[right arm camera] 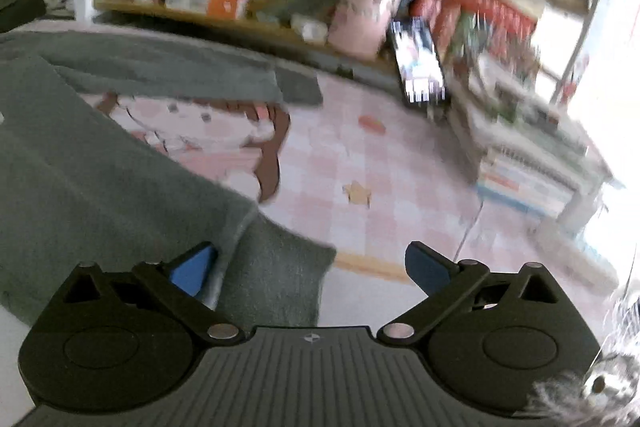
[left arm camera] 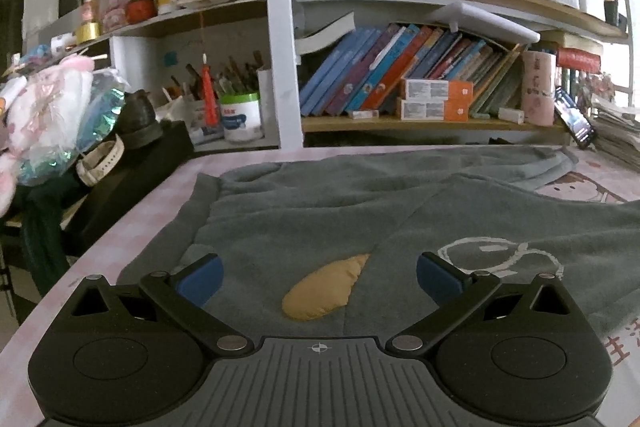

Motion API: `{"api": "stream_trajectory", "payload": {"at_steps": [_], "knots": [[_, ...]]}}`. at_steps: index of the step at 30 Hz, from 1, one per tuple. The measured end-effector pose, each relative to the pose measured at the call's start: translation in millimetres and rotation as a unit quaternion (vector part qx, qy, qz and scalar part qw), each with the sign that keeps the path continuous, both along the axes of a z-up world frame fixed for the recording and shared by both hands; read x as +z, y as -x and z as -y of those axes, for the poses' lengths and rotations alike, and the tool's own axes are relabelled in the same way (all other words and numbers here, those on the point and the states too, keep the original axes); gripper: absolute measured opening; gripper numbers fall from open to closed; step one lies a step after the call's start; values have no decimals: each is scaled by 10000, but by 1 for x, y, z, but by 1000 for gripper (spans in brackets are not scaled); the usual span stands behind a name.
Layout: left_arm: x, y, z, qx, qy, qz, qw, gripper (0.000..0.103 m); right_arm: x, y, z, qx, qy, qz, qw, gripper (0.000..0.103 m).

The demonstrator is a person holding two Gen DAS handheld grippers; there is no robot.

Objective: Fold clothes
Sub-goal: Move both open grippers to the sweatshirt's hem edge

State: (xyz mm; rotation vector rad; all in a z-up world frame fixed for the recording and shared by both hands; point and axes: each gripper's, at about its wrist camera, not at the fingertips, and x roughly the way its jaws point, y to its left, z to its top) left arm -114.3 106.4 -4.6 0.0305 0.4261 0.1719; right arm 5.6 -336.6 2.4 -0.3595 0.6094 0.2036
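Tool [left arm camera: 319, 277] over grey sweatshirt [left arm camera: 360, 211], pink tablecloth [right arm camera: 380, 163], bookshelves [left arm camera: 420, 75]

Wooden bookshelf [left arm camera: 440, 125] crammed with books behind counter [right arm camera: 380, 167] with pink checked cover; white wall left, bright daylight right.

Matt, fuzzy grey fleece on the sweatshirt [left arm camera: 320, 211], with a smoother tan cloth patch [left arm camera: 326, 287] and a white stitched outline [left arm camera: 500, 255] at near right. Smooth pink checked tablecloth [right arm camera: 380, 179] under it, printed and faintly sheeny. Matt black plastic on the left gripper [left arm camera: 319, 281] and right gripper [right arm camera: 308, 269], ribbed grey in the middle, dull blue pads [left arm camera: 200, 279], small shiny metal pivots [left arm camera: 231, 343]; pale wooden shelf [left arm camera: 420, 125] far off.
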Motion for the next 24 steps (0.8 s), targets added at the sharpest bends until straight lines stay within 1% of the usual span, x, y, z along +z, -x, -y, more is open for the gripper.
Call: {"api": "stream_trajectory", "payload": {"at_steps": [2, 6, 9, 13, 19, 24], "knots": [[0, -1, -1, 23, 26, -35, 10000, 103, 8, 7, -8, 188, -32, 218, 9996, 101], [-1, -2, -4, 108, 87, -61, 9999, 103, 19, 17, -23, 652, -210, 337, 9971, 101], [-1, 0, -9, 194, 90, -54, 9998, 103, 18, 17, -35, 857, -171, 296, 9957, 101], [-2, 2, -24, 505, 53, -157, 9986, 103, 11, 17, -43, 996, -167, 167, 9948, 102], [0, 7, -48, 931, 62, -294, 9952, 103, 2, 16, -49, 1237, -318, -22, 9918, 102], [3, 5, -55, 1074, -8, -386, 9935, 103, -1, 12, -58, 1458, -458, -18, 9883, 102]]}}
